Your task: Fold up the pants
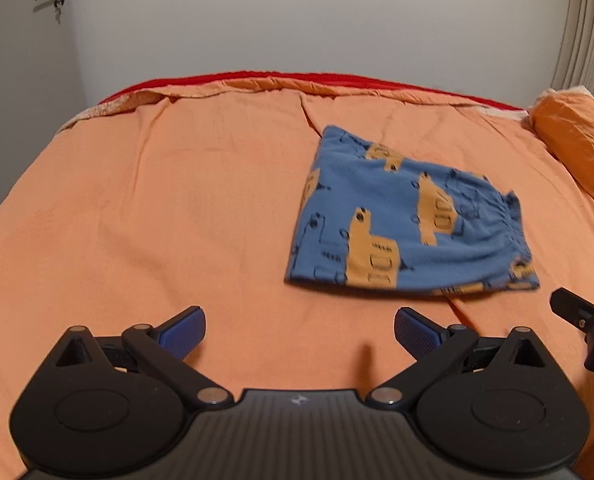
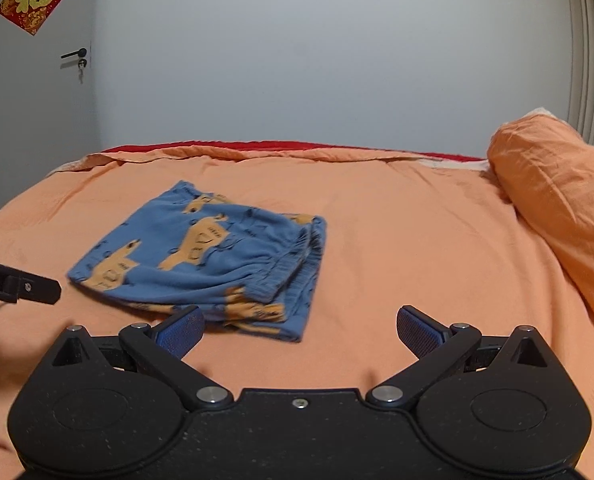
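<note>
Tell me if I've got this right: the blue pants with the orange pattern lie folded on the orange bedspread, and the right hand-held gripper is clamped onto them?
Not quite. The right hand-held gripper is open and holds nothing; in the right wrist view its blue fingers stand wide apart, short of the cloth. The rest is right: the blue pants lie folded on the orange bedspread.

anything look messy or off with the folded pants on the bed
Slightly. The blue truck-print folded pants lie on the orange bedsheet with layers misaligned: lower layers stick out past the top waistband at the near edge. Nothing looks damaged.
</note>
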{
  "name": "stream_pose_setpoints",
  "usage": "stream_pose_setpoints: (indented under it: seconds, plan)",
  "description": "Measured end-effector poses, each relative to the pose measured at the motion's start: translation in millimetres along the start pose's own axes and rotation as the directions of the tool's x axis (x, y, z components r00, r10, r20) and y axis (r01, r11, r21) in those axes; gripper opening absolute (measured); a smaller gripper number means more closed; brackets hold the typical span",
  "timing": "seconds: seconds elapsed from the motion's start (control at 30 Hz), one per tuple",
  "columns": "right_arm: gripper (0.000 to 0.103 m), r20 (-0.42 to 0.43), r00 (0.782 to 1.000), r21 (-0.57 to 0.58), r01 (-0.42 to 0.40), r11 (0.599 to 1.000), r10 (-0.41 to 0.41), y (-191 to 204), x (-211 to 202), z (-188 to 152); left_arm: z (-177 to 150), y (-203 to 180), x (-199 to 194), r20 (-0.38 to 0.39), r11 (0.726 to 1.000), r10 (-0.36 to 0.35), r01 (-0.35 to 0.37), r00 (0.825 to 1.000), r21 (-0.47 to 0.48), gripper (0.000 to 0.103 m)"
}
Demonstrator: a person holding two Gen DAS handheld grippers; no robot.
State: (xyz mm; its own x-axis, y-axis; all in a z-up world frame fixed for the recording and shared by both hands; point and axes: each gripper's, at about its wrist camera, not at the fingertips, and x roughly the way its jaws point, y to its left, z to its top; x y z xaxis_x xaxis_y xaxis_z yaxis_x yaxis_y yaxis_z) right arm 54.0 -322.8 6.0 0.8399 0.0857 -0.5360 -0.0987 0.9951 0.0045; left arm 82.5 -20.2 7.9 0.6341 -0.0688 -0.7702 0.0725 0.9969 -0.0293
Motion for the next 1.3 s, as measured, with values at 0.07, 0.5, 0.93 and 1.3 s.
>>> stream_pose_setpoints:
  seconds: [0.07, 0.5, 0.93, 1.3]
  plan:
    - [0.102, -0.013, 1.000, 0.011, -0.017, 1.000, 0.017, 3.6, -6.8, -2.4, -5.4, 0.8, -7.5, -0.003, 1.000, -0.012, 0.012, 1.000, 0.024, 0.103]
    - [0.102, 0.039, 0.983, -0.066, -0.175, 0.982, 0.178, 4.8, 21.5, 24.7, 3.0, 12.4, 20.3, 0.092, 0.994, -0.107, 0.108, 0.990, -0.006, 0.103]
    - [0.102, -0.086, 0.930, 0.144, -0.343, 0.928, 0.357, -77.7, 160.2, 76.0, 41.2, 21.1, 88.5, 0.142, 0.979, -0.189, 0.197, 0.972, -0.044, 0.103]
    - [0.100, -0.028, 0.858, 0.333, -0.477, 0.814, 0.514, -84.8, 175.0, 64.1, 34.3, 30.6, 88.3, 0.184, 0.945, -0.311, 0.325, 0.932, -0.046, 0.103]
